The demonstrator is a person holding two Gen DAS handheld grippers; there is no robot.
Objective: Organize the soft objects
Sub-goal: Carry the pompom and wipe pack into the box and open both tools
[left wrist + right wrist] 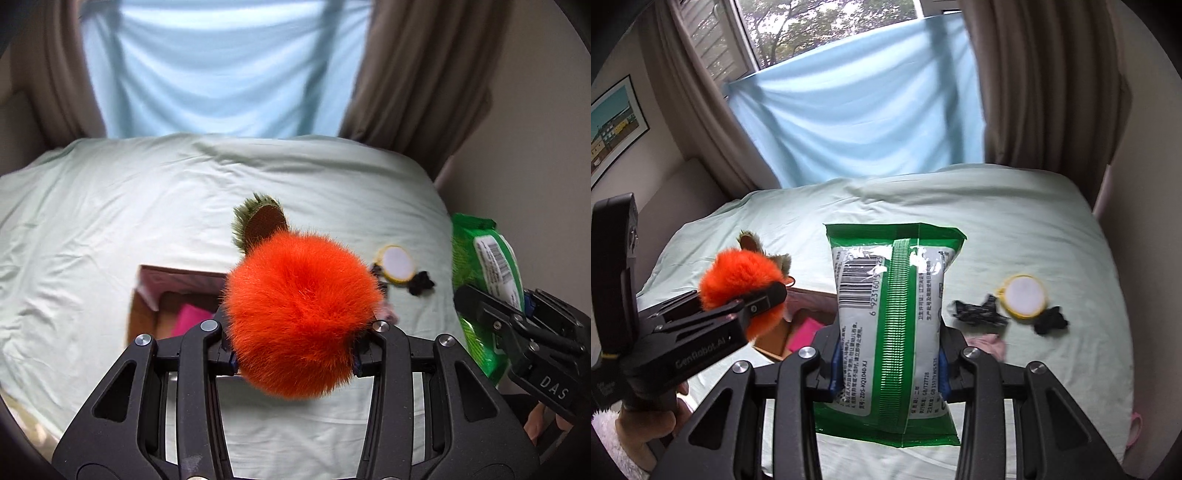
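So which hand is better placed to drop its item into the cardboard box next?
Probably left. Its tongs hold the orange plush next to the box, while the right tongs with the green pack sit farther away.

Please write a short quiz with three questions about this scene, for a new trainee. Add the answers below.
1. True or false: the left gripper is shut on the orange plush.
2. What does the right gripper hold? A) a towel B) a green pack C) a sock
3. Fill in: the open box on the bed has something ____ inside.

Key: 1 true. 2 B, the green pack. 3 pink.
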